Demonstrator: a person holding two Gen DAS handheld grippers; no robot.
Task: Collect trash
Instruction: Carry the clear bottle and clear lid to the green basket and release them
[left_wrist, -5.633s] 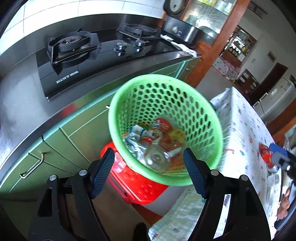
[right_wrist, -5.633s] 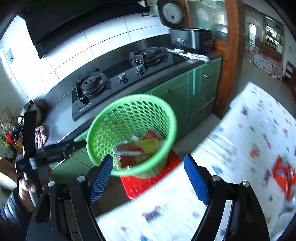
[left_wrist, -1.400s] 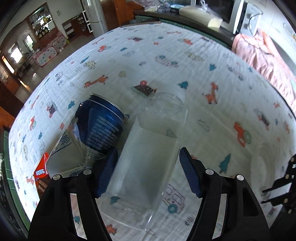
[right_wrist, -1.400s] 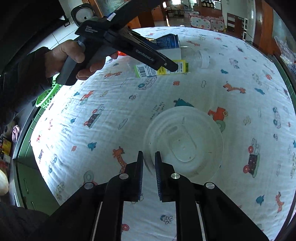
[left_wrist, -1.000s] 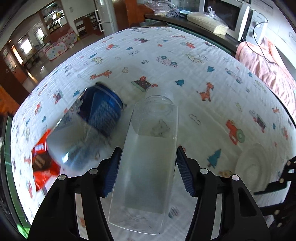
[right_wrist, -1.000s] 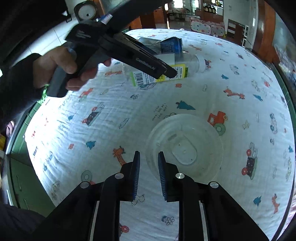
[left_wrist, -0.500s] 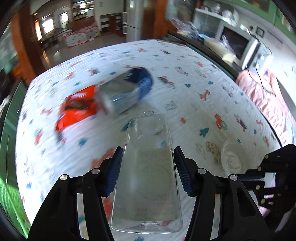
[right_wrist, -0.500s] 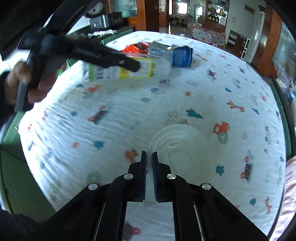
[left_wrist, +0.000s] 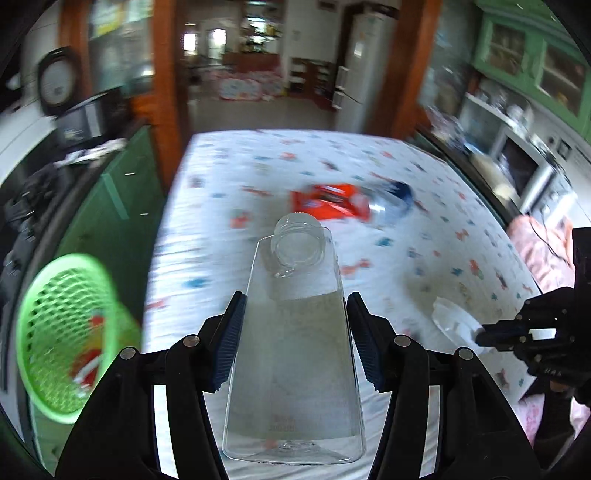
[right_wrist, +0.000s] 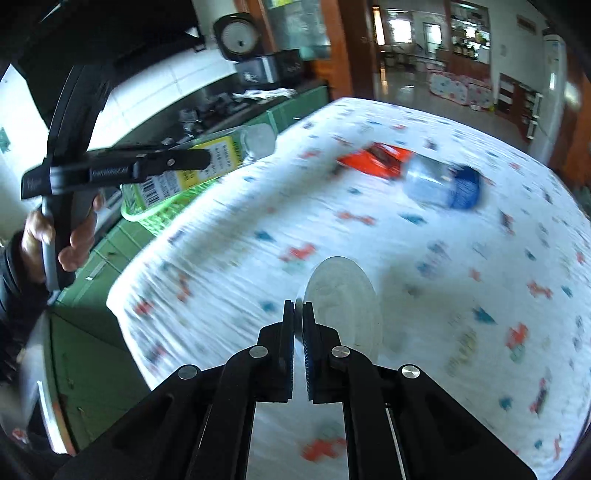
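My left gripper (left_wrist: 293, 325) is shut on a clear square plastic bottle (left_wrist: 295, 354) and holds it in the air above the table. The bottle with its yellow label (right_wrist: 207, 162) also shows in the right wrist view. My right gripper (right_wrist: 298, 319) is shut on the rim of a clear plastic lid (right_wrist: 341, 295), lifted off the cloth; the lid also shows in the left wrist view (left_wrist: 452, 321). The green mesh basket (left_wrist: 62, 332) with trash in it is down at the left. An orange wrapper (left_wrist: 328, 201) and a blue-labelled bottle (right_wrist: 443, 184) lie on the table.
The table has a white cloth with a cartoon print (right_wrist: 443, 295). Green cabinets (left_wrist: 110, 206) and a dark counter run along the left. A microwave (left_wrist: 517, 166) and shelves stand at the right.
Both grippers have risen from the table. The left one has swung left with the bottle, bringing the green basket into view. The lid is off the cloth.
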